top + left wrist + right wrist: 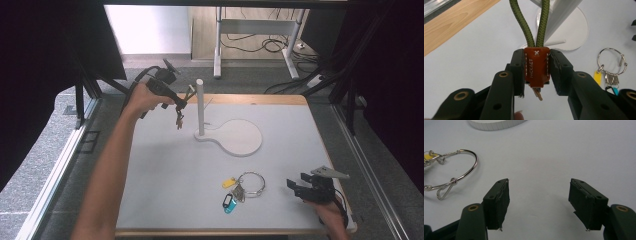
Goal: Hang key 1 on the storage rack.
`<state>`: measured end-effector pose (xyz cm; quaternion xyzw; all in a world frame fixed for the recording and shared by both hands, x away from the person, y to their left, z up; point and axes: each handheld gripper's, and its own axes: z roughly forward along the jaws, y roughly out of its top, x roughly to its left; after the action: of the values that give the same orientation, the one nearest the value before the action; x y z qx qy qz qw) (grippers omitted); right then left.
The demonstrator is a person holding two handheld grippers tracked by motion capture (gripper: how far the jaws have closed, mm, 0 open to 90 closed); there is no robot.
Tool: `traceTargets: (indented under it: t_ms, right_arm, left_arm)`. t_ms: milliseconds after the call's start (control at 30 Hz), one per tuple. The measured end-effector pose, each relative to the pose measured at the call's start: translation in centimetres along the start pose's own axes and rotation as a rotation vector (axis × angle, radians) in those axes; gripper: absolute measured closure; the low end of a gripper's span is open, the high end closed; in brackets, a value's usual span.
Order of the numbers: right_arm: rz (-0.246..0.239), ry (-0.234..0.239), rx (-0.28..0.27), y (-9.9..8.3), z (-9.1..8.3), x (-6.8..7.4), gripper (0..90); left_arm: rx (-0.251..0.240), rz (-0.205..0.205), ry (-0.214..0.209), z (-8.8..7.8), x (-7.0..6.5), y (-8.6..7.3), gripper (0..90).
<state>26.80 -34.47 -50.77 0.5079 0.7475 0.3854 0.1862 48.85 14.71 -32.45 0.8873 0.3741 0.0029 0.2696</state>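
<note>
In the upper left of the high view, the left gripper (186, 96) is held above the far left part of the bench (165, 170), just left of the white post stand (200, 107), whose upright post rises from a flat round base (242, 137) near the frame's centre. The left gripper view shows its jaws pinching the brown leather tab (536, 65) of a keychain, one pad pressed against each side. The keychain's green cord loop (534, 22) runs up out of the top of that frame, in front of the white post, and a small brown end shows below the tab. In the high view the keychain's lower end (179, 121) dangles under the gripper, off the bench surface. The right gripper (296, 186) rests at the lower right of the high view, low over the bench, jaws spread wide with nothing between them, as the right gripper view confirms. Just left of it lies a wire key ring (251, 184) with a yellow tag (228, 182) and a blue tag (229, 203); its ring (454, 170) shows at the left of the right gripper view.
</note>
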Motion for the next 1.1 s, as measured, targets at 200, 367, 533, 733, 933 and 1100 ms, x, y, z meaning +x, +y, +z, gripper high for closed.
traceTargets:
  t_ms: [200, 367, 533, 733, 933, 1100]
  right_arm:
    - [0.000, 0.001, 0.001, 0.0, 0.0, 0.0, 32.9]
    - [0.002, 0.001, -0.001, 0.0, 0.0, 0.0, 32.9]
    - [-0.003, -0.001, 0.001, 0.0, 0.0, -0.1, 32.8]
    - [-0.001, 0.002, 0.000, 0.0, 0.0, -0.2, 32.8]
    - [0.006, 0.009, -0.008, 0.2, -0.2, -0.5, 32.8]
    - [0.011, 0.015, -0.013, 0.2, -0.3, -0.5, 32.8]
  left_arm:
    - [0.006, 0.006, -0.008, 0.7, -0.3, -0.1, 66.6]
    - [0.009, 0.004, -0.008, 1.4, -0.3, -0.4, 66.3]
    - [-0.023, 0.005, 0.009, 1.7, -0.5, -0.9, 65.1]
    - [-0.056, 0.040, 0.067, 1.0, -1.4, -2.0, 59.3]
    - [-0.131, 0.092, 0.079, -0.2, -3.3, -4.8, 51.2]
    - [-0.156, 0.117, 0.079, -0.5, -4.3, -6.8, 50.2]
